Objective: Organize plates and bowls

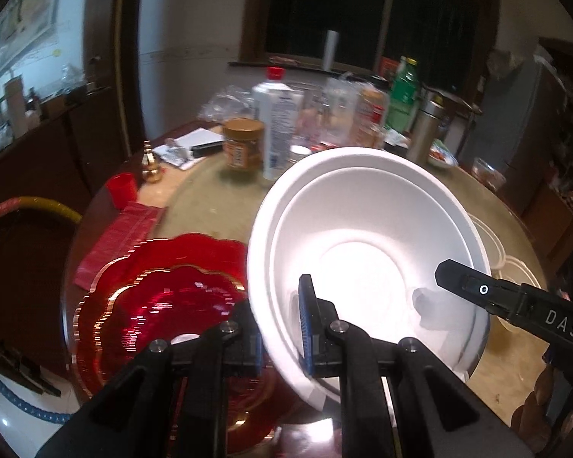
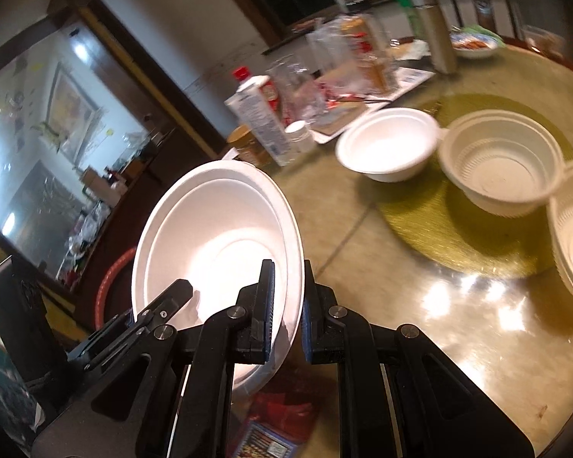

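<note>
White foam bowl (image 1: 366,229) tilted, rim pinched between both downward-angled claws.

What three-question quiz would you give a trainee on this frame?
1. True or false: only the left gripper clamps the nested white bowls.
2. In the left wrist view, what lies on the table left of those bowls? A) red scalloped plates B) a frying pan C) a cutting board
3. In the right wrist view, what does the ribbed bowl stand on?

Key: 1 false, the right gripper clamps the opposite rim; 2 A; 3 the round green-gold mat.
</note>
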Available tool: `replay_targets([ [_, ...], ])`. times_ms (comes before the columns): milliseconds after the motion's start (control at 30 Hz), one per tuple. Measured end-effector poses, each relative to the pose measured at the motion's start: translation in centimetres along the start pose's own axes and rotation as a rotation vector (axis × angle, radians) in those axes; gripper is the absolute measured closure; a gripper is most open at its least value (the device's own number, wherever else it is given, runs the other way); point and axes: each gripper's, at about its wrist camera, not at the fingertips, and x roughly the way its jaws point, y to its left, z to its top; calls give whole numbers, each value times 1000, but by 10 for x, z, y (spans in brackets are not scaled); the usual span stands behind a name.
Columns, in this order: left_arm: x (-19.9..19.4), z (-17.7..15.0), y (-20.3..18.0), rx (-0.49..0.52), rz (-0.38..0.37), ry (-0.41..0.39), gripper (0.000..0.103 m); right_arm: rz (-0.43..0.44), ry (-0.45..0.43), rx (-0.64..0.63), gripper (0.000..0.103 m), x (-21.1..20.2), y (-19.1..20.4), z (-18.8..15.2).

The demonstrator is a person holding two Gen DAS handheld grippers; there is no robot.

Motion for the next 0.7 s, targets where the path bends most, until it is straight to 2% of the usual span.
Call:
replay_targets([
  [367,-8,-2,59,-110,97,-28,90,53,78,-138,91,39,63,3],
  [700,-6,-6,87,-157,149,-20,90,75,134,-179,91,69,88,-10],
])
